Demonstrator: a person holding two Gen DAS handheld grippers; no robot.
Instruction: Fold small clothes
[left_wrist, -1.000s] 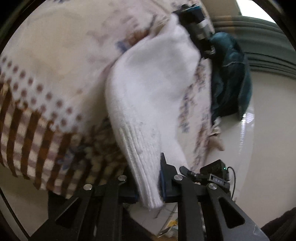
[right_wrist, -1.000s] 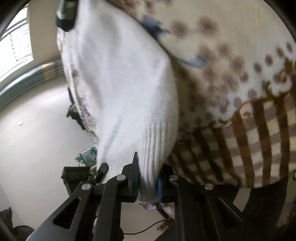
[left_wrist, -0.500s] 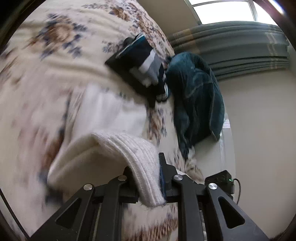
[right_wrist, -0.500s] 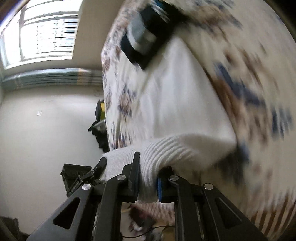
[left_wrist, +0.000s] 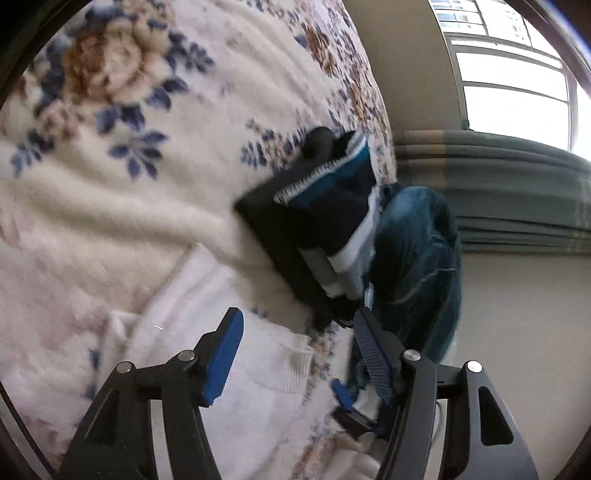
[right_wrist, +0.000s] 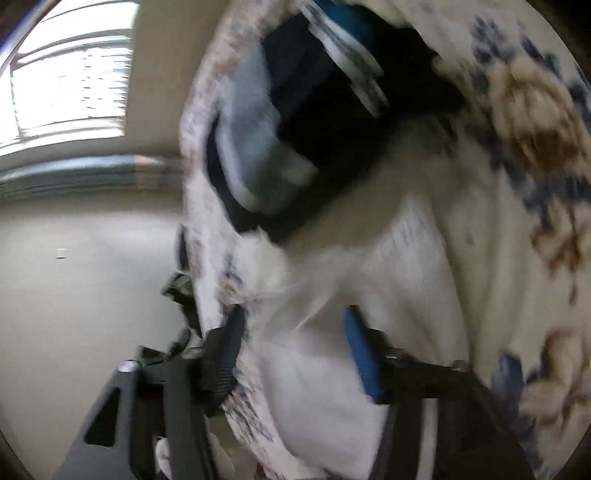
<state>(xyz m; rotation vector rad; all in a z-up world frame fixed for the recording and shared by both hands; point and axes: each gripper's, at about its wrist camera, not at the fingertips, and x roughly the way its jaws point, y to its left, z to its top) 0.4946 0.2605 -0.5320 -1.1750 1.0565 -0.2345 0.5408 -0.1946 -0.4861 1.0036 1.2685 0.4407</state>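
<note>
A white knit garment (left_wrist: 221, 332) lies folded on the floral blanket (left_wrist: 110, 110), its ribbed hem (left_wrist: 295, 365) between my fingers. My left gripper (left_wrist: 295, 343) is open just above it, holding nothing. In the right wrist view, which is blurred, the same white garment (right_wrist: 388, 295) lies under my right gripper (right_wrist: 291, 332), which is open and empty. A stack of folded dark and blue clothes (left_wrist: 325, 221) sits just beyond the garment, and also shows in the right wrist view (right_wrist: 314, 129).
A teal garment (left_wrist: 417, 266) lies bunched at the blanket's edge beside the stack. Beyond it are grey-green curtains (left_wrist: 498, 192), a window (left_wrist: 517, 92) and a pale wall. Dark gear (right_wrist: 181, 288) sits on the floor past the blanket edge.
Both grippers carried the white garment's hem forward over itself, laid it down on the blanket and opened, letting it go. The cameras now look toward the folded stack.
</note>
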